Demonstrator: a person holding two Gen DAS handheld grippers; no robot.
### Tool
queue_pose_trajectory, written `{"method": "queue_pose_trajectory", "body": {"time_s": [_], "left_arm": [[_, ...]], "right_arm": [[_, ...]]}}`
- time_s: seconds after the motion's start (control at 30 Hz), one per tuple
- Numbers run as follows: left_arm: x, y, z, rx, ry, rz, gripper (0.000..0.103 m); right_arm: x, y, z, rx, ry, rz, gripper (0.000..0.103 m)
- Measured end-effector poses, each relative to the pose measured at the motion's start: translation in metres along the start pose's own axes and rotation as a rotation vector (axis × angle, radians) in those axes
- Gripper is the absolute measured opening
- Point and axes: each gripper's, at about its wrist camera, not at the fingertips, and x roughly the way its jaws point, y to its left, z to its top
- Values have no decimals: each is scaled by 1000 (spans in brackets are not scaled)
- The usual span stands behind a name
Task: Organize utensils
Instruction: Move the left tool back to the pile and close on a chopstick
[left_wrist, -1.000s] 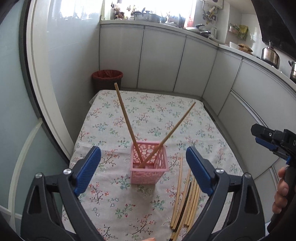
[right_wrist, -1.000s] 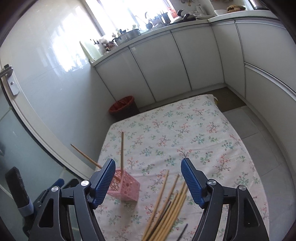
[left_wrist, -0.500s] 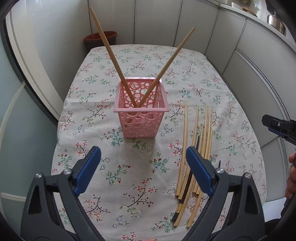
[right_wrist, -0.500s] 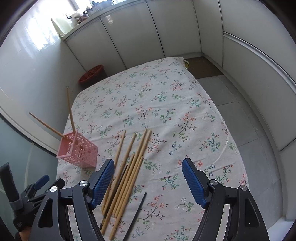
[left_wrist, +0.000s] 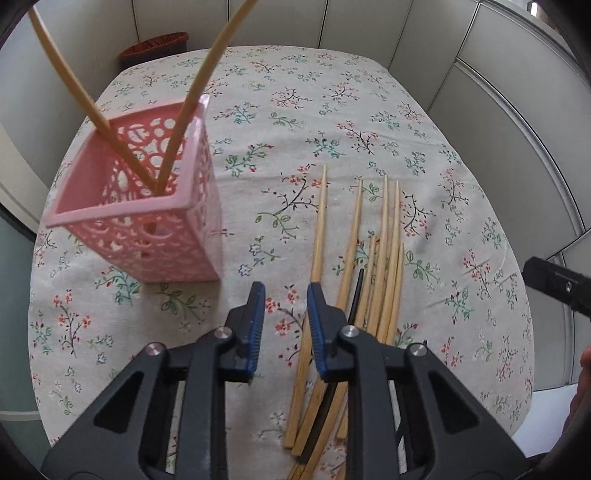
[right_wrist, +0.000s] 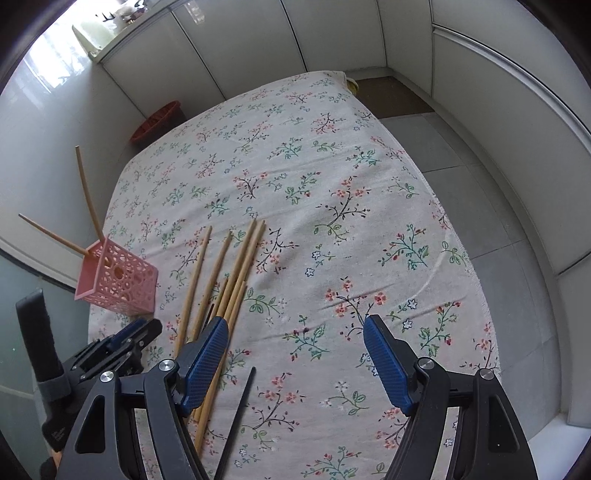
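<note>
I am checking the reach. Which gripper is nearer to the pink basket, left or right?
Left. The left gripper hangs just beside the pink basket, at its near right. The right gripper sits farther off, beyond the loose chopsticks.

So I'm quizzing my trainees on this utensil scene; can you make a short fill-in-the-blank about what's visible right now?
1. The pink basket holds ___ wooden chopsticks.
2. The loose wooden chopsticks lie on the floral ___.
3. Of the two tongs, the ___ tongs are spread wider.
4. The left tongs are narrowed, gripping ___.

Missing words: two; tablecloth; right; nothing
</note>
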Motion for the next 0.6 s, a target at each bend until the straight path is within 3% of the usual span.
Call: {"method": "queue_pose_trajectory", "body": {"time_s": [0.23, 0.47, 0.53, 0.6], "left_arm": [[18, -38, 20, 89, -72, 66, 25], [51, -41, 35, 86, -64, 124, 25], [54, -39, 35, 65, -77, 107, 21], [56, -37, 37, 66, -68, 86, 9]], "right_arm": [[10, -11, 5, 28, 18, -9, 77], [16, -23, 6, 32, 32, -33, 77], [17, -25, 5, 26, 35, -39, 77], [19, -26, 5, 24, 43, -43, 77]]}}
